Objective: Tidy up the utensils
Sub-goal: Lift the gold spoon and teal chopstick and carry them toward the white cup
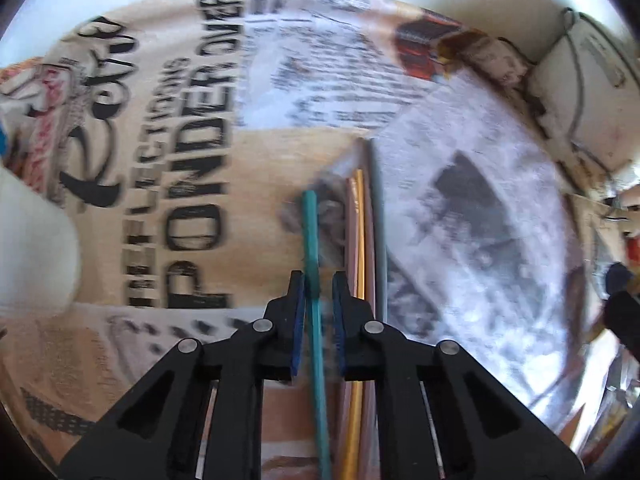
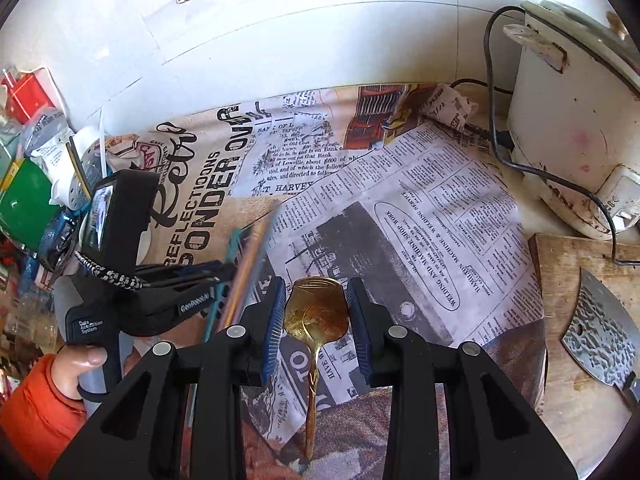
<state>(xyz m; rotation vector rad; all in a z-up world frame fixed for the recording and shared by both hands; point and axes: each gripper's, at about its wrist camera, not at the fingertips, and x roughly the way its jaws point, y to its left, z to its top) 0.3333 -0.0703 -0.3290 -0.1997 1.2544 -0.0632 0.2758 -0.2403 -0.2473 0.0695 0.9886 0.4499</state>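
A teal chopstick [image 1: 311, 240] runs between the fingers of my left gripper [image 1: 318, 284], which stand close around it with narrow gaps; it also shows in the right wrist view [image 2: 232, 246]. Gold, pink and grey chopsticks [image 1: 362, 232] lie side by side just right of it on the newspaper-print cloth [image 1: 180, 160]. In the right wrist view a gold spoon [image 2: 316, 312] lies bowl-forward between the open fingers of my right gripper [image 2: 316, 304], which do not touch it. The left gripper [image 2: 188, 280] is at the spoon's left.
A white rice cooker [image 2: 572, 112] with a black cord stands at the right rear. A wooden cutting board [image 2: 576, 320] with a cleaver [image 2: 600, 328] lies at the right. Boxes and packets [image 2: 28, 168] crowd the left. A white tiled wall [image 2: 280, 32] is behind.
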